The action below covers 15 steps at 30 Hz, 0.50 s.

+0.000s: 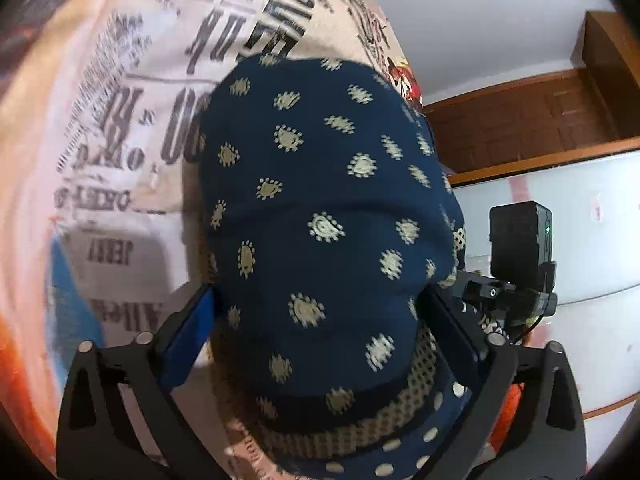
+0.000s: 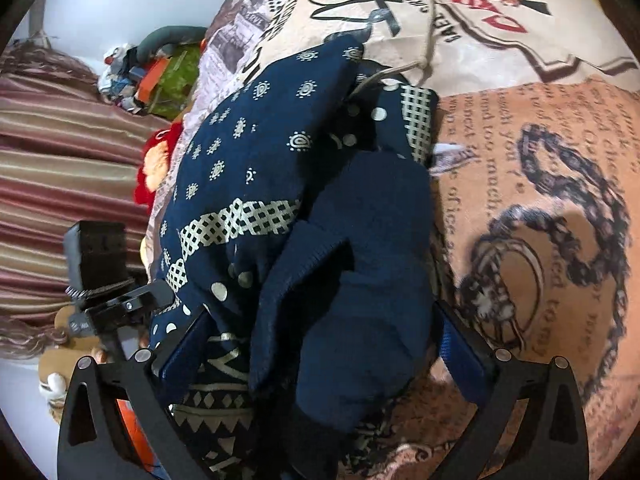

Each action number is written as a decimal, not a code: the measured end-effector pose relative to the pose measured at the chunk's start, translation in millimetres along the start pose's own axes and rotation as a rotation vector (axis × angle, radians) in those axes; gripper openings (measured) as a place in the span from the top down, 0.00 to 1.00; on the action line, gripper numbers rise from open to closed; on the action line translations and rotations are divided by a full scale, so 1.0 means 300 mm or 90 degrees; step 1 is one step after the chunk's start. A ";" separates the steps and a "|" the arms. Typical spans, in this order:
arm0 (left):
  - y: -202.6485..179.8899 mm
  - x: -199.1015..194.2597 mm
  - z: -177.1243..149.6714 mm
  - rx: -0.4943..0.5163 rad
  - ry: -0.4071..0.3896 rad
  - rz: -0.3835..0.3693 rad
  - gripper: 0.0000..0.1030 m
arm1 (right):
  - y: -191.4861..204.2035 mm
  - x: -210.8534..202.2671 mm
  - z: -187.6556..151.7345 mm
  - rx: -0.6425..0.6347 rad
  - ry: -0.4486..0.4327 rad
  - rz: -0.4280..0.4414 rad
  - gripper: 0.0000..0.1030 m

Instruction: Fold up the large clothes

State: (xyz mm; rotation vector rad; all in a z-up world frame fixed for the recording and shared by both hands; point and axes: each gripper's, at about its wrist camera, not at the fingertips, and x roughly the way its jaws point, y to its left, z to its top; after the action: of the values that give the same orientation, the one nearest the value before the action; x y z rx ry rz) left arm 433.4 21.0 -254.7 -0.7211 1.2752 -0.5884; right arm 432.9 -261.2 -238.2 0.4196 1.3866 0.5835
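Observation:
A navy garment [image 1: 320,208] with cream paisley dots and a cream lattice border lies bunched on a newspaper-print bedspread [image 1: 120,128]. My left gripper [image 1: 320,296] has its blue-padded jaws spread wide, with a thick fold of the garment bulging between them. In the right wrist view the garment [image 2: 256,152] is partly folded, with a plain navy part [image 2: 360,280] on top. My right gripper [image 2: 320,332] also stands wide, with the plain navy fold between its jaws. Whether either pair presses the cloth is hidden.
The other gripper's black camera block [image 1: 520,240] sits to the right. A wooden headboard [image 1: 520,120] and white wall stand behind. In the right wrist view, striped curtains [image 2: 60,160], a clutter pile [image 2: 152,76] and a red soft toy [image 2: 156,168] lie left of the bedspread [image 2: 540,200].

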 end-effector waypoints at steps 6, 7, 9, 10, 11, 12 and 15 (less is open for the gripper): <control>0.034 0.051 0.022 -0.037 0.025 -0.051 0.00 | 0.049 0.058 0.044 -0.017 0.008 0.018 0.00; 0.035 0.058 0.025 -0.039 0.028 -0.057 0.00 | 0.060 0.067 0.051 -0.022 0.007 0.014 0.00; 0.021 0.071 0.029 -0.032 0.026 -0.057 0.01 | 0.071 0.070 0.055 -0.030 0.003 0.013 0.00; 0.006 0.073 0.028 -0.022 0.020 -0.055 0.05 | 0.072 0.070 0.055 -0.030 0.000 0.016 0.01; -0.010 0.069 0.026 -0.009 0.012 -0.049 0.10 | 0.068 0.069 0.053 -0.029 -0.003 0.018 0.05; -0.024 0.063 0.024 0.002 0.005 -0.044 0.12 | 0.068 0.064 0.051 -0.030 -0.008 0.019 0.10; -0.073 0.043 0.014 0.029 -0.020 -0.027 0.23 | 0.071 0.040 0.029 -0.036 -0.020 0.028 0.23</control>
State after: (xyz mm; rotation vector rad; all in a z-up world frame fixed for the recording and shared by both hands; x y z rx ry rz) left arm 440.1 -2.1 -245.8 -0.7185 1.2165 -0.6362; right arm 439.6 -236.5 -233.4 0.4125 1.3299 0.6482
